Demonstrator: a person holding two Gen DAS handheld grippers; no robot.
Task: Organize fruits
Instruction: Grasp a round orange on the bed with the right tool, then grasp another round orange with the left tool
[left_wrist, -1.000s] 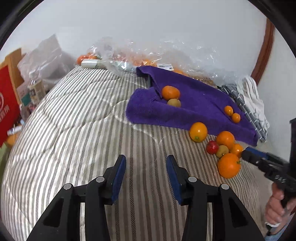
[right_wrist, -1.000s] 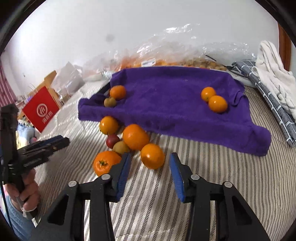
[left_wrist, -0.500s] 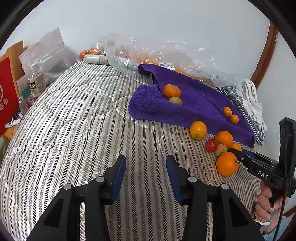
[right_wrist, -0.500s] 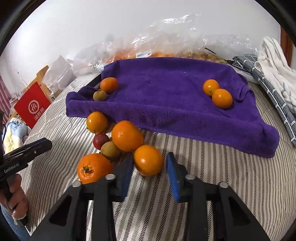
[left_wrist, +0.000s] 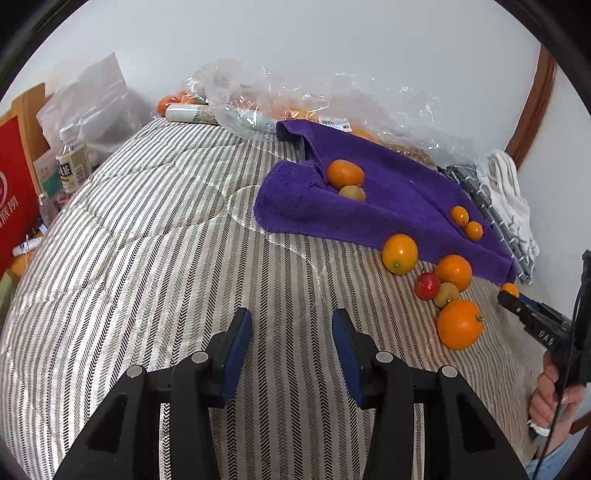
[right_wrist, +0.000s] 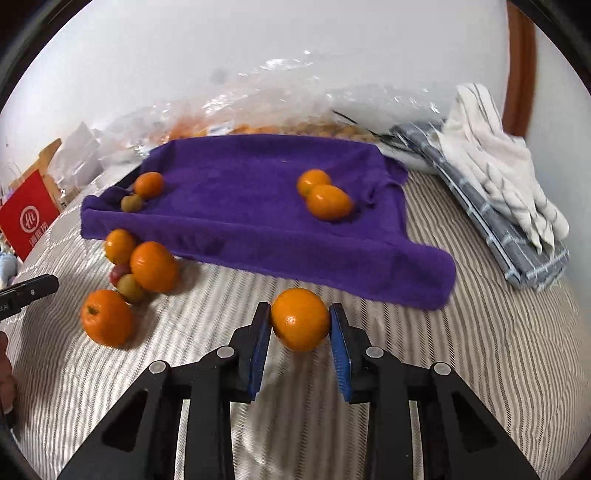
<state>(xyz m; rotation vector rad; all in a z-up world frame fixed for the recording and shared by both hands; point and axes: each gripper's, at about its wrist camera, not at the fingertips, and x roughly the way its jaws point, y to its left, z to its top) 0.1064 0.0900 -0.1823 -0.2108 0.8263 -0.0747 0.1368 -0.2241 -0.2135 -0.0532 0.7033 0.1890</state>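
Note:
My right gripper (right_wrist: 300, 325) is shut on an orange (right_wrist: 300, 319) and holds it just above the striped bed (right_wrist: 443, 369), in front of the purple towel (right_wrist: 258, 221). Two small oranges (right_wrist: 325, 197) lie on the towel's right part. An orange (right_wrist: 148, 184) and a kiwi (right_wrist: 131, 203) lie at its left end. Several loose fruits sit left of the gripper: three oranges (right_wrist: 153, 266), a kiwi (right_wrist: 130, 288) and a red fruit (right_wrist: 117, 275). My left gripper (left_wrist: 291, 339) is open and empty over the bed, left of that cluster (left_wrist: 452, 271).
Clear plastic bags with more fruit (right_wrist: 280, 110) lie behind the towel. Folded cloths (right_wrist: 498, 192) lie at the right. A red box (left_wrist: 14, 199) and bottles (left_wrist: 74, 162) stand off the bed's left side. My right gripper also shows in the left wrist view (left_wrist: 513, 297).
My right gripper closed on the orange that lay between its fingers, lifted it and moved right, away from the loose fruit cluster. The left gripper stayed open and drifted slightly.

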